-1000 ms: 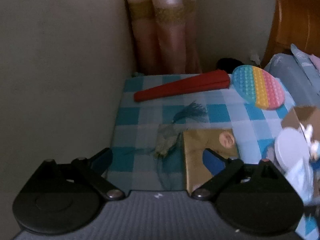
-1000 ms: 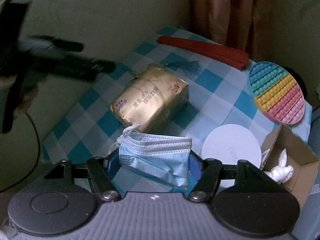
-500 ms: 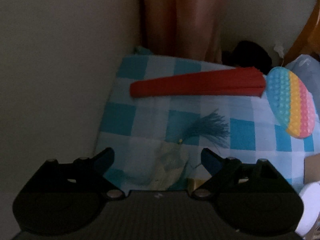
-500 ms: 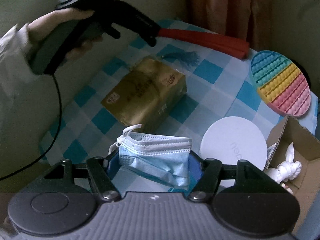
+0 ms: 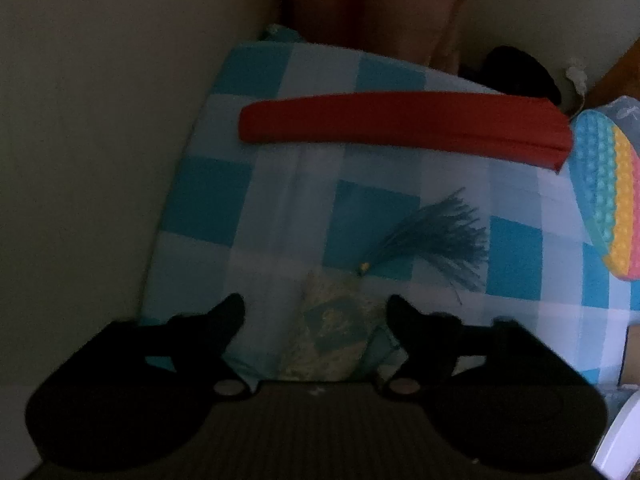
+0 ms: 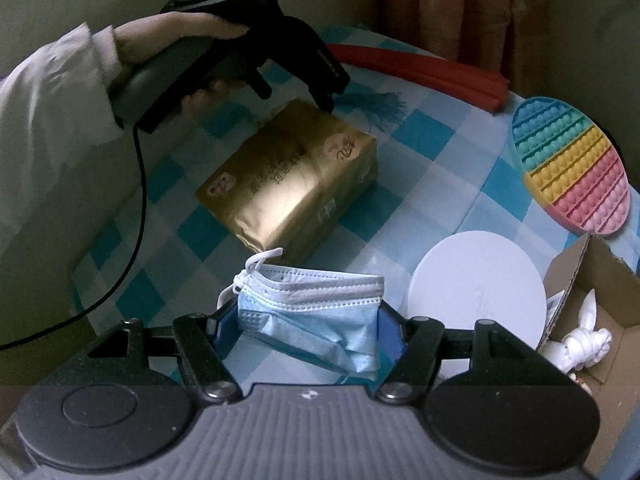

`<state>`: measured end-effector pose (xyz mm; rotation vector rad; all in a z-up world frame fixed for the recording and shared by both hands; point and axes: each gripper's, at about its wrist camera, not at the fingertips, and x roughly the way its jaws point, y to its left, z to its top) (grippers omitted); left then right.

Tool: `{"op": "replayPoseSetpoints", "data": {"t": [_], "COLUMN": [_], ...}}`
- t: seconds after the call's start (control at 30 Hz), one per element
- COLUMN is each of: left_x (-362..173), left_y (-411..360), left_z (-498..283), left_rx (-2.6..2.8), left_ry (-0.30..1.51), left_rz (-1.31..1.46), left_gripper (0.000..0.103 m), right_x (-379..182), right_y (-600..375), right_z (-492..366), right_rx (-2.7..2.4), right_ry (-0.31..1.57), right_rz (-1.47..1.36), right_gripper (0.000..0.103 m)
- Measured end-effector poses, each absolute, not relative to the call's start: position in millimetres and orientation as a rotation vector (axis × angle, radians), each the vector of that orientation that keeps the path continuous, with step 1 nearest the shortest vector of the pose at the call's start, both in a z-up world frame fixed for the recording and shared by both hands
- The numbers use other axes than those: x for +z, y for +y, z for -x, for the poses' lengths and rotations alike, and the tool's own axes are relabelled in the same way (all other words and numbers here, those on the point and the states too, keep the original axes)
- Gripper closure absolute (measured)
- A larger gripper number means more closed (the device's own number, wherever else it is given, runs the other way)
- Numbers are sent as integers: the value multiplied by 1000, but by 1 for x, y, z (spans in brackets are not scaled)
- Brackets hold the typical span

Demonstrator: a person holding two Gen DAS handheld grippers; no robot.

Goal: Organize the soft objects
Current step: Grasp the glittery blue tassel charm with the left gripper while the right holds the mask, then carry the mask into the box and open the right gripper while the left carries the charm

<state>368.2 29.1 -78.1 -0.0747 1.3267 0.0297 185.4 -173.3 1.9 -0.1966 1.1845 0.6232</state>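
My right gripper (image 6: 308, 316) is shut on a bunch of blue face masks (image 6: 312, 320) and holds them above the checked tablecloth (image 6: 436, 160). A gold tissue pack (image 6: 292, 184) lies beyond the masks. My left gripper (image 5: 316, 312) is open, low over a pale sachet (image 5: 332, 336) with a teal tassel (image 5: 436, 236). In the right wrist view the left gripper (image 6: 296, 96) hovers at the far end of the tissue pack, next to the tassel (image 6: 376, 104).
A folded red fan (image 5: 400, 128) lies across the back of the table. A rainbow pop-it pad (image 6: 572, 168), a white round disc (image 6: 476, 284) and a cardboard box (image 6: 600, 308) with a white figurine (image 6: 580, 340) are at the right. A wall stands at the left.
My left gripper has moved forward and down from over the tissue pack to the sachet and tassel. The right gripper has held the masks almost still.
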Motion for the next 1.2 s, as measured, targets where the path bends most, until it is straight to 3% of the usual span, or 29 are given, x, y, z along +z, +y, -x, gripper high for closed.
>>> {"op": "replayPoseSetpoints", "data": {"t": [0.1, 0.3, 0.5, 1.2], "left_x": [-81, -79, -73, 27], "left_y": [30, 31, 39, 25], "left_z": [-366, -361, -356, -310], "left_rx": [22, 37, 45, -70], "left_ry": [1349, 1338, 1310, 1160], "left_rz": [91, 82, 104, 20], "left_gripper": [36, 65, 80, 80], "right_x": [1, 2, 3, 36], "right_y": [-173, -174, -174, -184], "right_z": [-183, -183, -181, -151], "right_rx": [618, 603, 592, 535], "right_ry": [1183, 1178, 1176, 1127], "right_rz": [208, 199, 199, 201], "right_gripper": [30, 30, 30, 30]}}
